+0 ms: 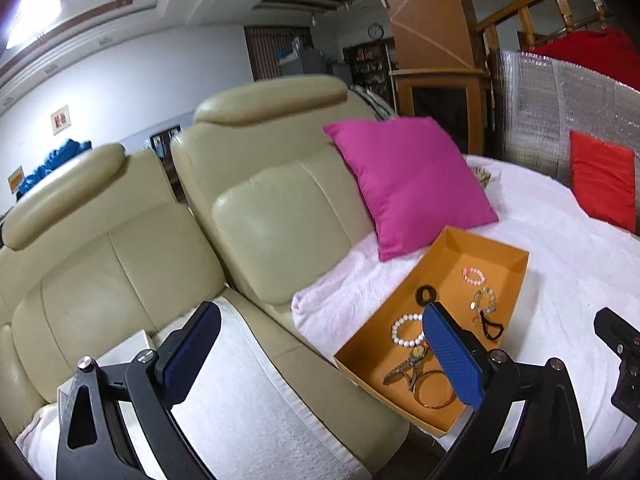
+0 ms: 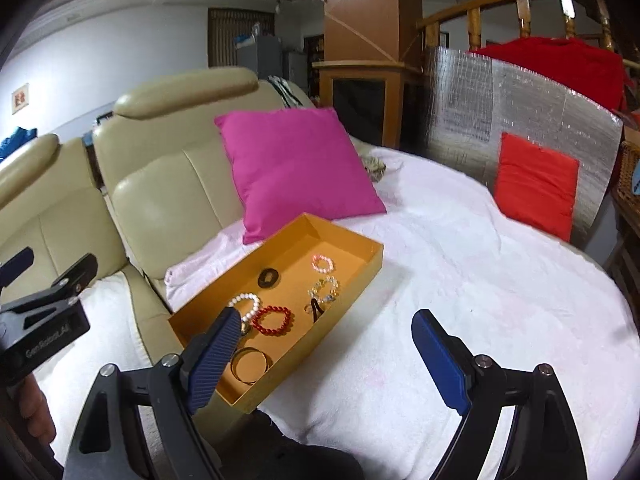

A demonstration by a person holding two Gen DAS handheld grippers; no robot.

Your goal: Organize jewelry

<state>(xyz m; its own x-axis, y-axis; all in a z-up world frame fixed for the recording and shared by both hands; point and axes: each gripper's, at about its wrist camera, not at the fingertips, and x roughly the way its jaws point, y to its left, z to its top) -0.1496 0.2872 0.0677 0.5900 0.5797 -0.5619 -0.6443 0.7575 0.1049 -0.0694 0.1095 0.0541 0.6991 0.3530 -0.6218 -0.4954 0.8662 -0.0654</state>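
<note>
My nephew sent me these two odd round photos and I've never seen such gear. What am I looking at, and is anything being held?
A person holds a two-finger gripper in each hand, each carrying a fisheye camera looking along its blue fingers. One picture is from the left gripper, the other from the right gripper. Both are open and hold nothing. On the white blanket lies an orange tray with bracelets, including a red bead bracelet and a gold bangle. A pink pillow leans behind it.

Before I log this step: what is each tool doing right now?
Left tool: open, holding nothing.
Right tool: open, holding nothing, by the orange tray.
</note>
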